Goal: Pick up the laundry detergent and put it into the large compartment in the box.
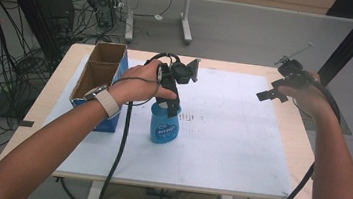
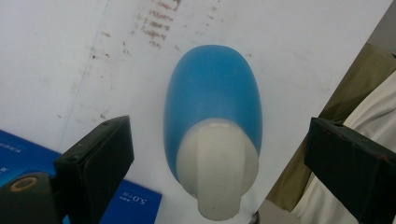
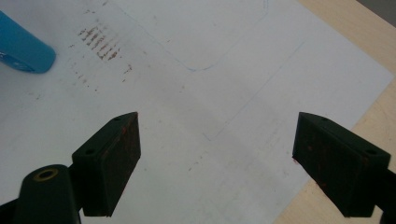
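The blue bottle (image 1: 164, 125) stands upright near the desk's (image 1: 236, 179) middle, beside the cardboard box (image 1: 100, 76). The left gripper (image 1: 168, 109) hovers above its white cap (image 2: 217, 168), jaws released. The right gripper (image 1: 271, 94) is released near the right edge.

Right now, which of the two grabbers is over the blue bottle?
The left gripper. Its open jaws straddle the blue bottle from above, not touching it. The right gripper hangs open over bare table, far off.
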The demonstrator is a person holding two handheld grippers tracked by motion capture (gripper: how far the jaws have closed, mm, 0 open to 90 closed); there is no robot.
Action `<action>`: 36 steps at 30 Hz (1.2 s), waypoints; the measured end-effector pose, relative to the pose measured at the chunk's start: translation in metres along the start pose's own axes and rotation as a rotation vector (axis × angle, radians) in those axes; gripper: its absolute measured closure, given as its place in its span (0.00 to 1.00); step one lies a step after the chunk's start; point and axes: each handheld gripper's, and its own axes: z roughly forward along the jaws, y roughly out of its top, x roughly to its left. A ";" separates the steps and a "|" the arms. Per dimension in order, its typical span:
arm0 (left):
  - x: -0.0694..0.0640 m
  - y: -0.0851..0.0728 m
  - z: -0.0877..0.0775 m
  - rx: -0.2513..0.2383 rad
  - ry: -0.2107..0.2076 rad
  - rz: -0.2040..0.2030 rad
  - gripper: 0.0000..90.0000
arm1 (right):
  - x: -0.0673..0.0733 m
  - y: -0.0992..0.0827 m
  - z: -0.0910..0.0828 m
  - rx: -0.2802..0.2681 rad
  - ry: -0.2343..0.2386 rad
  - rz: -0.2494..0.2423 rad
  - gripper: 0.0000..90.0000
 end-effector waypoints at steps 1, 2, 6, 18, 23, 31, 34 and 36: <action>0.000 0.000 0.000 0.000 0.000 -0.001 0.10 | 0.000 -0.001 0.000 -0.002 0.001 -0.002 0.17; 0.000 0.000 0.000 0.000 0.000 -0.002 0.10 | -0.001 -0.001 0.000 -0.001 0.001 -0.001 0.17; -0.001 -0.001 0.000 -0.001 0.005 -0.002 0.10 | -0.001 -0.001 0.000 -0.001 0.000 0.000 0.17; 0.001 -0.005 -0.001 -0.017 0.001 -0.008 0.10 | 0.000 0.000 0.000 -0.006 -0.002 0.002 0.17; 0.001 -0.005 -0.001 -0.016 -0.001 -0.009 0.10 | 0.000 0.000 0.000 -0.008 -0.002 0.004 0.16; 0.001 -0.005 -0.001 -0.020 0.000 -0.007 0.10 | -0.001 -0.001 0.001 -0.009 -0.002 0.007 0.16; 0.001 -0.005 -0.001 -0.021 0.000 -0.004 0.10 | -0.001 -0.002 0.000 -0.008 -0.004 0.007 0.16; 0.001 -0.006 0.000 -0.022 0.001 -0.008 0.10 | -0.001 -0.002 0.000 -0.009 -0.004 0.009 0.16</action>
